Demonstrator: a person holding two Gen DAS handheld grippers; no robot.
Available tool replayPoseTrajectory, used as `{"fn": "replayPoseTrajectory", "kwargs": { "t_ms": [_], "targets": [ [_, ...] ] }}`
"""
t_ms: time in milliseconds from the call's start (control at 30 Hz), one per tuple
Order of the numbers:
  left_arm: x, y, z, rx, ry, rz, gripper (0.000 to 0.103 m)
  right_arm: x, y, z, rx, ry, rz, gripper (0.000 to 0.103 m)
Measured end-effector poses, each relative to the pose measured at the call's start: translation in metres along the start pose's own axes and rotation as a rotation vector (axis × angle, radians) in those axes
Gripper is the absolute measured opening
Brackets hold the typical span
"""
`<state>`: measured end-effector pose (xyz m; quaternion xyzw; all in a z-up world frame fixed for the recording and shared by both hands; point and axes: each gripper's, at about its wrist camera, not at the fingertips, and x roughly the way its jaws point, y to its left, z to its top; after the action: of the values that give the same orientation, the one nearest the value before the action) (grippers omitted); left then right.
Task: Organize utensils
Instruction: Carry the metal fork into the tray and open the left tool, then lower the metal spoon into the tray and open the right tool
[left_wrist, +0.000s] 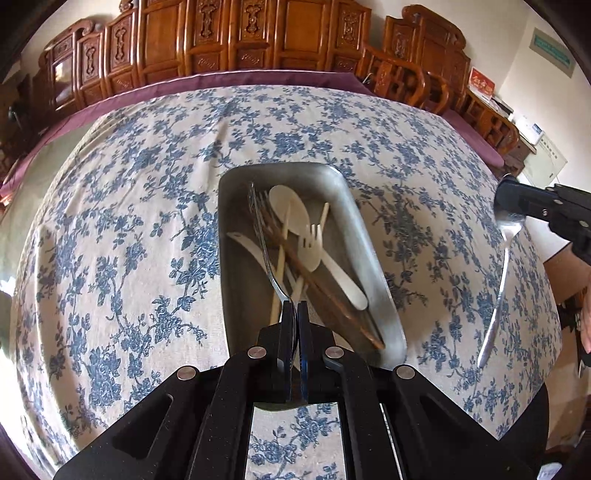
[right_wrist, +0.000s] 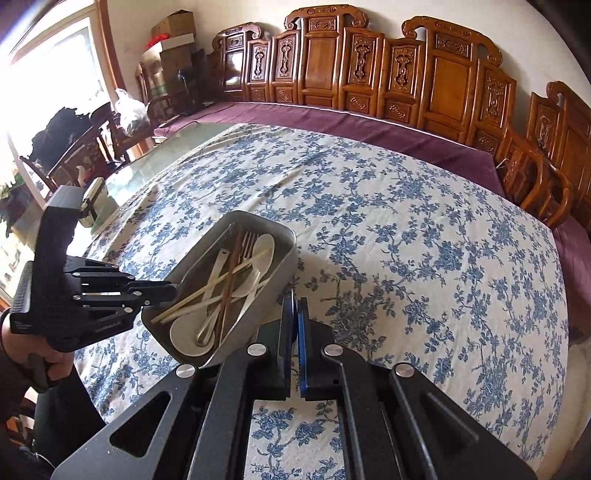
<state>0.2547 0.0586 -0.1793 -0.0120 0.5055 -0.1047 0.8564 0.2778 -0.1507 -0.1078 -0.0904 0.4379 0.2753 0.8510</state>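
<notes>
A metal tray (left_wrist: 369, 254) sits on the flowered tablecloth. In it lie white plastic spoons, a white fork (left_wrist: 314, 240), pale sticks and brown chopsticks (left_wrist: 314, 280), all crossed over one another. My left gripper (left_wrist: 294, 304) is shut on the handle of a metal fork (left_wrist: 264, 240), whose tines reach out over the tray. At the right edge my right gripper (left_wrist: 508, 201) is shut on the bowl of a metal spoon (left_wrist: 504, 273), and the handle hangs down above the cloth. The right wrist view shows the right gripper (right_wrist: 294, 295) beside the tray (right_wrist: 275, 284) and the left gripper (right_wrist: 168, 291) at its left wall.
The blue-and-white tablecloth (right_wrist: 424, 240) covers the table, with a purple cloth (right_wrist: 369, 129) along its far edge. Carved wooden chairs (right_wrist: 443, 74) line the back and right. A person's hand (right_wrist: 55, 362) holds the left gripper's handle. Boxes and bags stand far left by a window.
</notes>
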Motion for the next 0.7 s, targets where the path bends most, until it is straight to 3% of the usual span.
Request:
{"fn": "replayPoseTrajectory", "kwargs": {
  "t_ms": [433,700],
  "targets": [
    [0.000,0.015,0.001,-0.038,-0.020,0.021,0.004,-0.004,0.022,0.020,-0.037,-0.026,0.034,0.004],
    [-0.028,0.036,0.001,-0.077,-0.090,0.070,0.028,0.003,0.034,0.045,-0.050,-0.051,0.061,0.004]
  ]
}}
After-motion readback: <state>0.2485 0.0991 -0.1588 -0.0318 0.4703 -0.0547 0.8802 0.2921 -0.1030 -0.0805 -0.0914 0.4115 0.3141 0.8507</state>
